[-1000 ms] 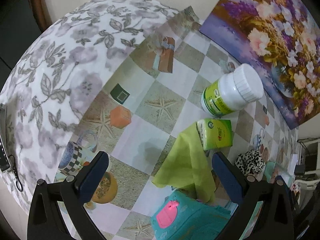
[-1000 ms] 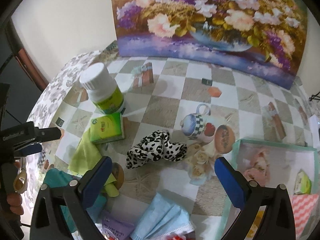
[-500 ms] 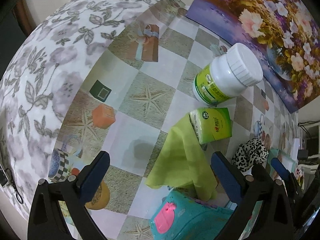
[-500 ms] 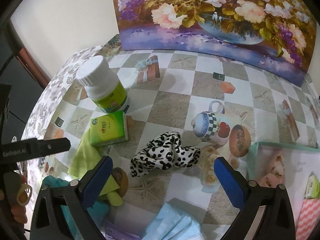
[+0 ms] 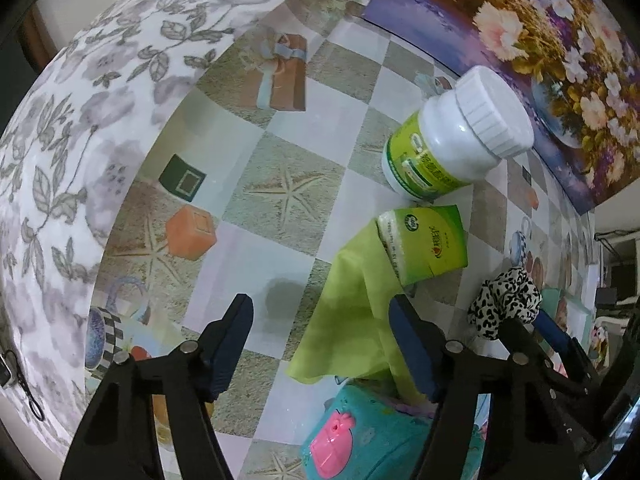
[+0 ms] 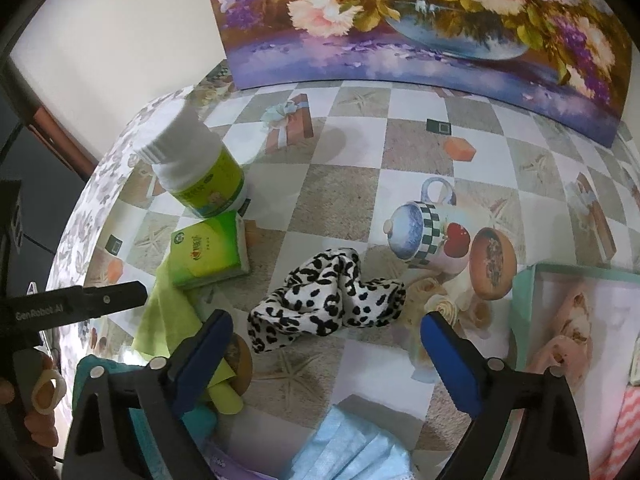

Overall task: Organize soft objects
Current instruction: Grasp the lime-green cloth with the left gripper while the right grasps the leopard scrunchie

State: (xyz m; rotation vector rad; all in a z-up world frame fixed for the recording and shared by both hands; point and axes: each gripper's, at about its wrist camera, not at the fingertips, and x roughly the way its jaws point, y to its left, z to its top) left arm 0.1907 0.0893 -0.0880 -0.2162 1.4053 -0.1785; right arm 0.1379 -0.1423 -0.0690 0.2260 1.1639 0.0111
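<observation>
My left gripper [image 5: 322, 340] points down over the left corner of a lime green cloth [image 5: 352, 320]. Its jaws are closing; the cloth's edge lies between them and the pads do not press it. A green tissue pack [image 5: 432, 240] rests on the cloth's far end, and a teal pouch [image 5: 360, 432] with a pink patch lies just below. My right gripper [image 6: 328, 356] hovers over a black-and-white spotted scrunchie [image 6: 328, 304]. Its jaws are closing slightly and stand wide of the scrunchie. Pale blue face masks [image 6: 352, 448] lie under it.
A white bottle with a green label [image 5: 448, 144] stands behind the tissue pack. A flower painting [image 6: 420, 20] leans along the back. A mint-rimmed box [image 6: 524, 300] sits at the right. The table drops away at the left under a leaf-print cloth [image 5: 80, 120].
Both grippers have sunk closer to the table. The left jaws have narrowed clearly and the right jaws a little. Nothing on the table has moved.
</observation>
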